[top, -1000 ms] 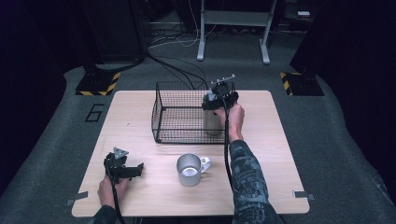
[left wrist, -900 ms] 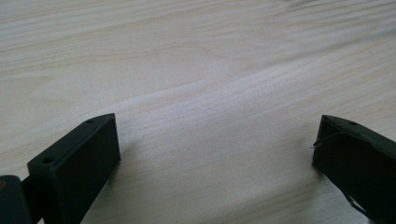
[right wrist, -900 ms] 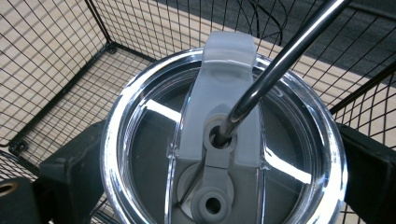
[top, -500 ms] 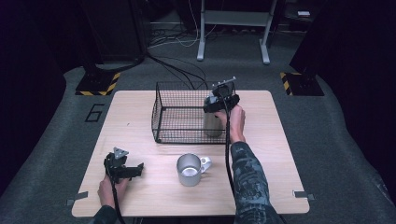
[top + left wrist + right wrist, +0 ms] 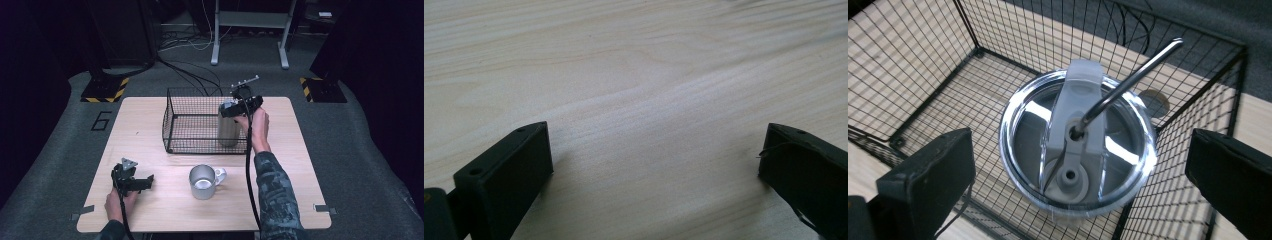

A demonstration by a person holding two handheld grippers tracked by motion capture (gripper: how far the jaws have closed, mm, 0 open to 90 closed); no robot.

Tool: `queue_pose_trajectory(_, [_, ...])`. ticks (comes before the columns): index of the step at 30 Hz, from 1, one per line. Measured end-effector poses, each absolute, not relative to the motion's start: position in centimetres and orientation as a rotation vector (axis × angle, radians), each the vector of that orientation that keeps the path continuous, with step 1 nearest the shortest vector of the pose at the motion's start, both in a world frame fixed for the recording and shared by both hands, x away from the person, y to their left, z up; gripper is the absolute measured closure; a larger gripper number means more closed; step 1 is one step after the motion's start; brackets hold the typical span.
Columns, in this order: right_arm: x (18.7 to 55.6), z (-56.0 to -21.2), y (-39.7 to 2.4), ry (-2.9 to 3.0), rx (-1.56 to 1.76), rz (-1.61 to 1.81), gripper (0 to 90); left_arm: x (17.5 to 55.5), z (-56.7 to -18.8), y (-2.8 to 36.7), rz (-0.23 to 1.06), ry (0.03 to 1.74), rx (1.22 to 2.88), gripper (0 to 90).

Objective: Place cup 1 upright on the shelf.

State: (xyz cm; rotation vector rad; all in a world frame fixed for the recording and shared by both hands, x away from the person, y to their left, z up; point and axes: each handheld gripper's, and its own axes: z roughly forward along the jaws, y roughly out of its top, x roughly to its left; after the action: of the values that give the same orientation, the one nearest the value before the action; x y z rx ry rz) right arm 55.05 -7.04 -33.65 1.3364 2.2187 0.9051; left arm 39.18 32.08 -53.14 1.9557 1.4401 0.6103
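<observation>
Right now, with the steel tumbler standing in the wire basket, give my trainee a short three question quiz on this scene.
1. True or false: the right gripper is clamped on the lidded stainless steel tumbler.
2. Where does the tumbler stand: A, on bare table; B, inside the black wire basket; C, inside the mug?
3. Fill in: a metal ____ pokes through the tumbler's clear lid.

Key: 1 false, its jaws stand open above the lid. 2 B. 3 straw.
</observation>
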Motion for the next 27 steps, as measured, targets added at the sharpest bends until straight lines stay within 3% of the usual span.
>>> queue_pose_trajectory(14, [48.2,-31.7,-11.6,2.148,1.301,1.016,0.0,39.3,-53.2,32.0,0.62,1.439,1.944,0.4])
queue_pose_trajectory(27, [41.6,-36.5,-15.5,2.104,1.325,1.019,0.0,39.3,-53.2,32.0,0.618,1.436,1.947,0.4])
